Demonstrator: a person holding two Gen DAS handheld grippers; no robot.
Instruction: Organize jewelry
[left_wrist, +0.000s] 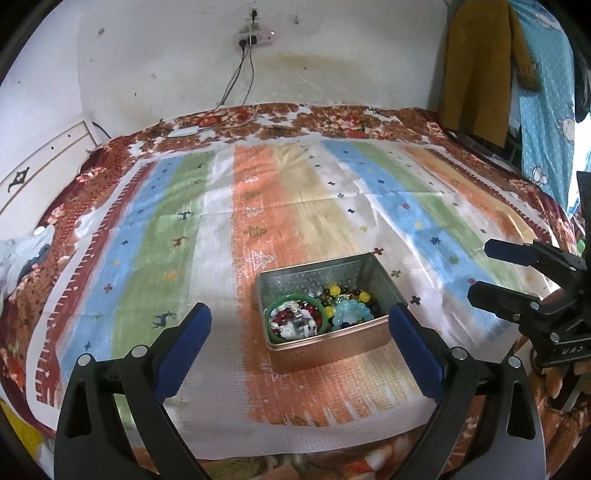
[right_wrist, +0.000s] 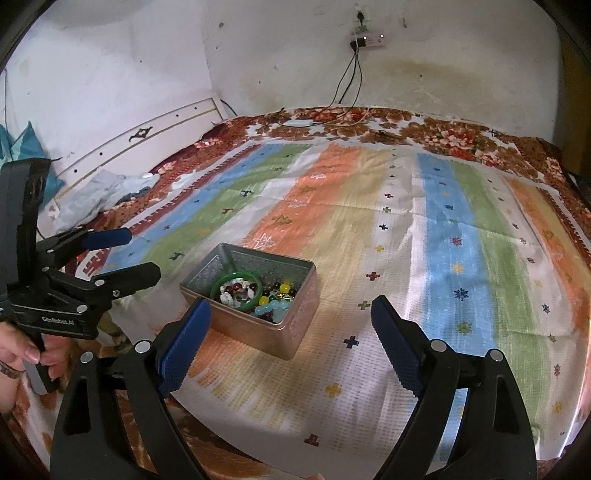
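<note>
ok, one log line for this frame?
left gripper: open, empty | right gripper: open, empty | tin box: on striped cloth, holds green bangle and bead bracelets | nothing grasped

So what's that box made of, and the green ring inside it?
The box looks like thin metal: shiny silvery inside, coppery outside, with a rolled rim. The green ring looks like glossy glass, jade or plastic; its smooth shine doesn't tell which.

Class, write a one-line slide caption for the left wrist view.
Open left gripper faces a metal tin of beaded bracelets on a striped cloth.
</note>
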